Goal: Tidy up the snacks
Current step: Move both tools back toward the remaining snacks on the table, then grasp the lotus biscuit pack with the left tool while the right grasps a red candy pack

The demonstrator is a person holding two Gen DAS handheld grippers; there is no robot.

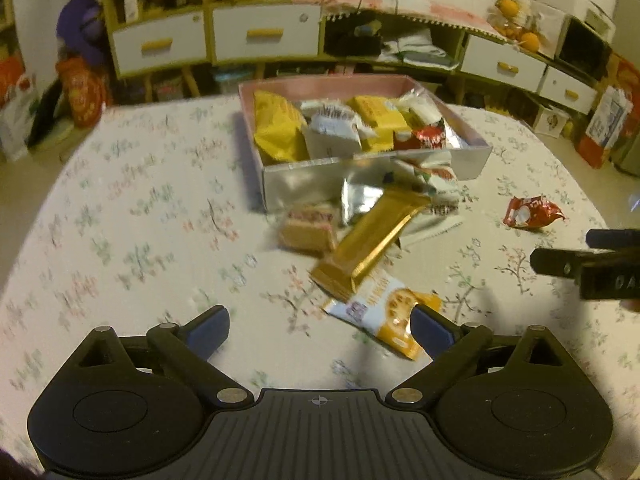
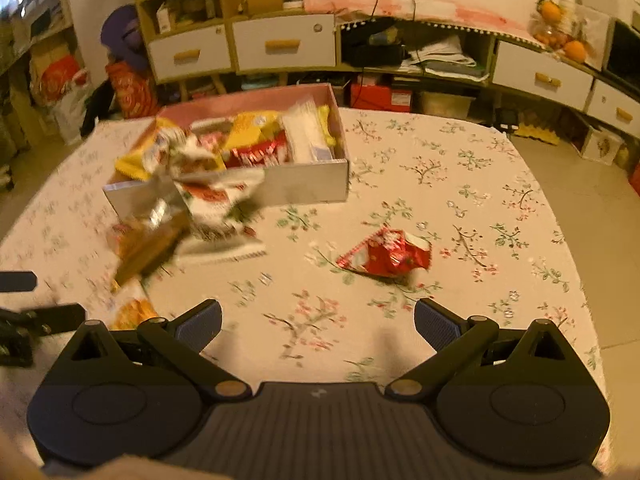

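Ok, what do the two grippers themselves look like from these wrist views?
Both look alike. The left gripper and right gripper each have a dark ribbed body with a small crosshair mark, two rounded black housings, black linkage arms with silver pins, and blue textured pads. No cables or sleeves show.

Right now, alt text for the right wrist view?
Open right gripper, holding nothing, points down at a floral tablecloth where a crumpled red snack packet lies alone. Behind to the left, a snack-filled box with loose packets spilled in front.
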